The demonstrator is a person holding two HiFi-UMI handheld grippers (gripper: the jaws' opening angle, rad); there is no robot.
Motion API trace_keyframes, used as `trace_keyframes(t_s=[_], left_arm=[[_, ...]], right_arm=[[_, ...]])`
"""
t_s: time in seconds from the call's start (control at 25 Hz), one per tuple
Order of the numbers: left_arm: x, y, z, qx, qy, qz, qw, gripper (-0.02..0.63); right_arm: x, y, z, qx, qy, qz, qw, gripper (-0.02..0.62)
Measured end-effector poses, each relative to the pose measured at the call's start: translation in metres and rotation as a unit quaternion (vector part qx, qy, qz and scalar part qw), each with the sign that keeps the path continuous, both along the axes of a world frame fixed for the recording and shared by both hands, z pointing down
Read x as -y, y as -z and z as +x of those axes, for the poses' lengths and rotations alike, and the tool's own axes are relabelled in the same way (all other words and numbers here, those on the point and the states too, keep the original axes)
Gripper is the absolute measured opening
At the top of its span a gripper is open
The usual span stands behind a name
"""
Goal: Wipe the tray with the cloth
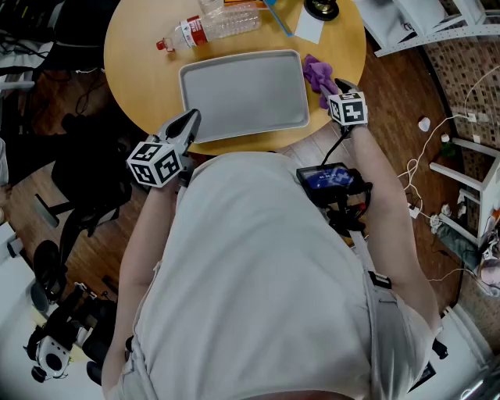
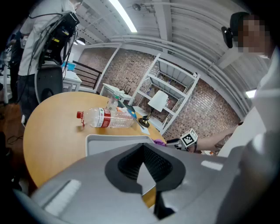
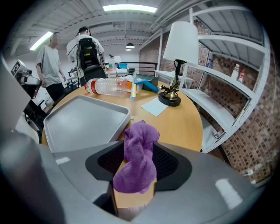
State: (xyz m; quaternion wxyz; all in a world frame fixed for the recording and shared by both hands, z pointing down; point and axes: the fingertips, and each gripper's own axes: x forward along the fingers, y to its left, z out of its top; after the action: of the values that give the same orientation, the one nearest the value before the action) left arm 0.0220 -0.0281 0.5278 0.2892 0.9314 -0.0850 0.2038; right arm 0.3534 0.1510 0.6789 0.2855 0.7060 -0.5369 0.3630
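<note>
A grey tray lies empty on the round wooden table. Just right of it a crumpled purple cloth rests on the tabletop. My right gripper points steeply down at the cloth. In the right gripper view its jaws stand wide, one on each side of the cloth, which still lies on the wood beside the tray. My left gripper hovers at the tray's near left corner, shut and empty, its tips together over the tray.
A plastic bottle lies on its side behind the tray. A lamp base and a sheet of paper sit at the back right. White shelving stands right of the table. A person stands beyond it.
</note>
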Motion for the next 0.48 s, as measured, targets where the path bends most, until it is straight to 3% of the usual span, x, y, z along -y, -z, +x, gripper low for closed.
trace_keyframes(t_s=[0.24,0.32,0.48], left_arm=[[0.001,0.002,-0.023,0.011,0.028,-0.002,0.9995,0.0],[0.002,0.0,-0.029,0.012,0.038,-0.003,0.9992,0.0],[0.005,-0.002,-0.039,0.009,0.05,-0.006,0.9987,0.0]], right_arm=[[-0.004,-0.031,0.003,0.025,0.008,-0.058,0.998,0.206],[-0.004,-0.036,0.006,0.005,0.011,-0.073,0.997,0.075],[0.001,-0.019,0.007,-0.028,0.034,-0.057,0.997,0.064]])
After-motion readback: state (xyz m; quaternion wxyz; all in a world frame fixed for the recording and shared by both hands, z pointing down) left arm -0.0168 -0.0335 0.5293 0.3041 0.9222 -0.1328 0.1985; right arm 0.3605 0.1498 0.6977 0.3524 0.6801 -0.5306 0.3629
